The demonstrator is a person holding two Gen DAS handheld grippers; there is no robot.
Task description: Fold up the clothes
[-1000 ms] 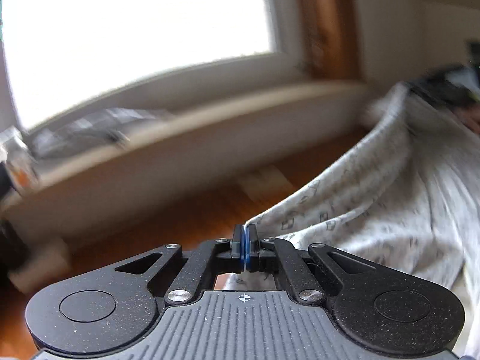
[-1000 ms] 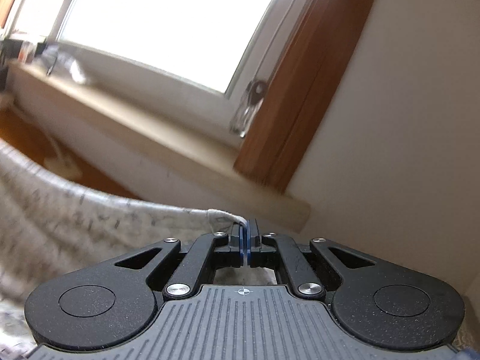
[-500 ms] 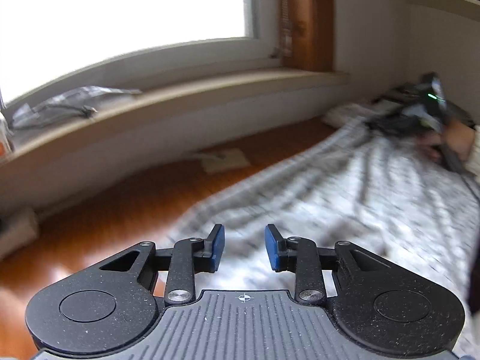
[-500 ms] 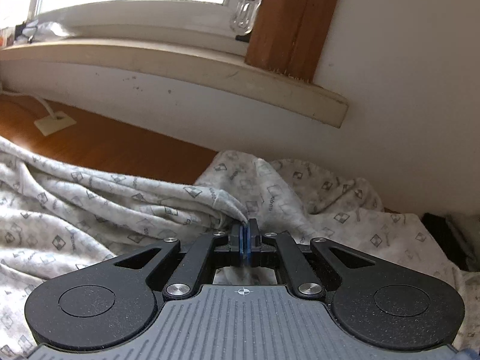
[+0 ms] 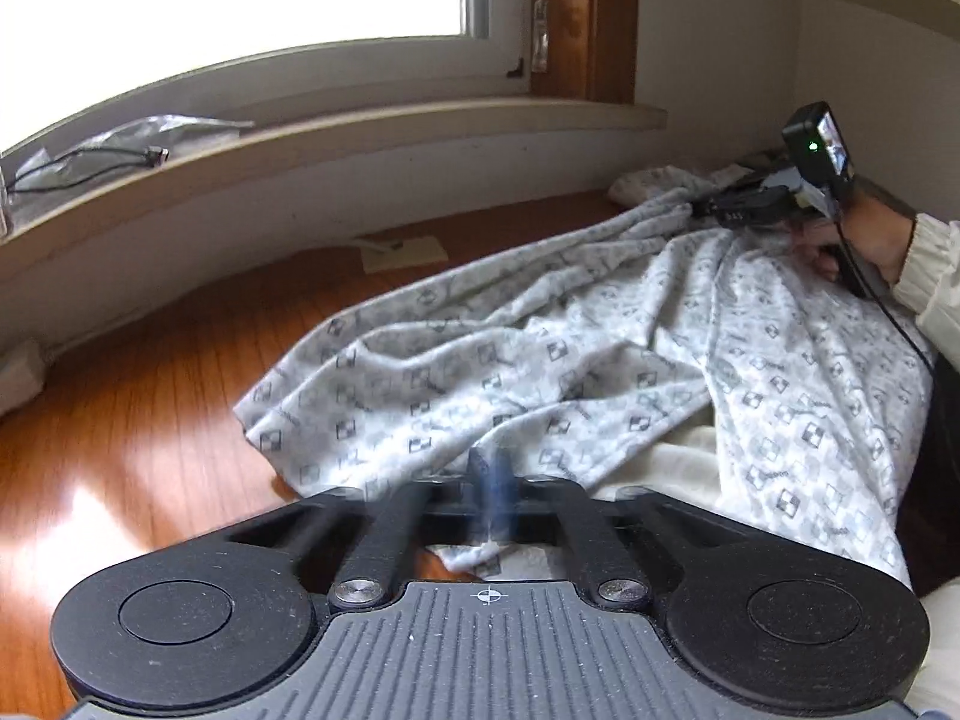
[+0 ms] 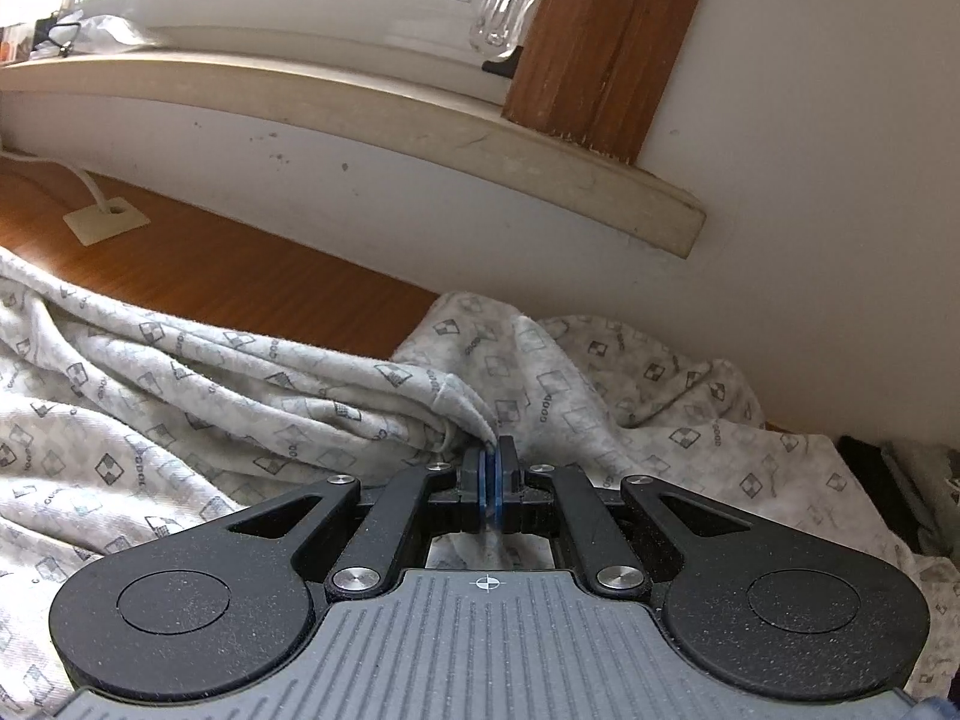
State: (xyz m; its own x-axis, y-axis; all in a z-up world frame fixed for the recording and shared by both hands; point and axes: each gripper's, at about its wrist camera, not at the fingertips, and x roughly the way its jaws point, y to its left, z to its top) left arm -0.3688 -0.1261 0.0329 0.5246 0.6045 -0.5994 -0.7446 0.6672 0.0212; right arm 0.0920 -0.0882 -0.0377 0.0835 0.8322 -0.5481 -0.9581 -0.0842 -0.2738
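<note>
Left gripper (image 5: pixel 491 483) closed on the patterned garment's (image 5: pixel 540 348) edge; right gripper (image 6: pixel 493 471) clamped on a fold, over the wooden floor (image 5: pixel 150 420).

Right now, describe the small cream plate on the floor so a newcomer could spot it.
Start at the window sill. Below it, on the wooden floor past the patterned garment, lies the plate. It is the only flat cream square there, with a white cable running into it.

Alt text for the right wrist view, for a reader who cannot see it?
The right gripper is shut on a bunched fold of a white patterned garment lying rumpled on a wooden floor, below a windowsill and a white wall.
</note>
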